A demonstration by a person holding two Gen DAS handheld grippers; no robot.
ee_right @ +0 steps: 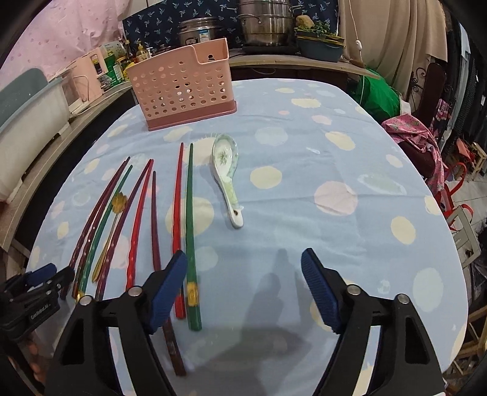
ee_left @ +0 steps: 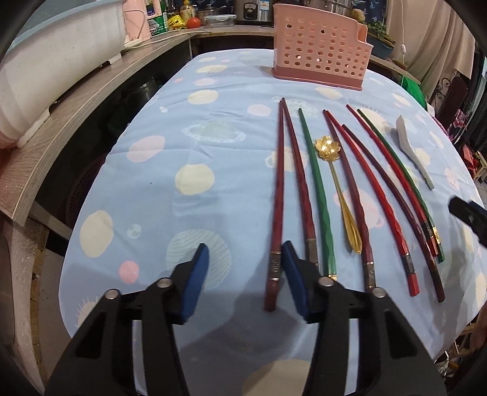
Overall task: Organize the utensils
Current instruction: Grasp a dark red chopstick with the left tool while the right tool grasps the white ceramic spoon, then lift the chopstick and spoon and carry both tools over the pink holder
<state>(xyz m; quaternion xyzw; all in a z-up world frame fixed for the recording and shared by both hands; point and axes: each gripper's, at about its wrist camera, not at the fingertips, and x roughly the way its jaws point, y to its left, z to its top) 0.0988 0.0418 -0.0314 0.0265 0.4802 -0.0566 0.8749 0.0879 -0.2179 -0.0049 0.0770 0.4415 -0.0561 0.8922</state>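
Note:
Several red, maroon and green chopsticks (ee_left: 316, 189) lie side by side on the blue tablecloth (ee_left: 182, 146), with a gold flower spoon (ee_left: 334, 182) among them and a white ceramic spoon (ee_right: 226, 170) to their right. A pink perforated utensil holder (ee_left: 319, 58) stands upright at the far side; it also shows in the right wrist view (ee_right: 182, 88). My left gripper (ee_left: 245, 252) is open and empty over the near ends of the leftmost chopsticks. My right gripper (ee_right: 243, 259) is open and empty, right of the green chopstick (ee_right: 190, 231).
A wooden counter (ee_left: 76, 100) with a white dish rack (ee_left: 54, 61), bottles and pots curves along the left and back. Steel pots (ee_right: 264, 24) stand behind the table. Chairs and pink cloth (ee_right: 417, 137) crowd the right edge.

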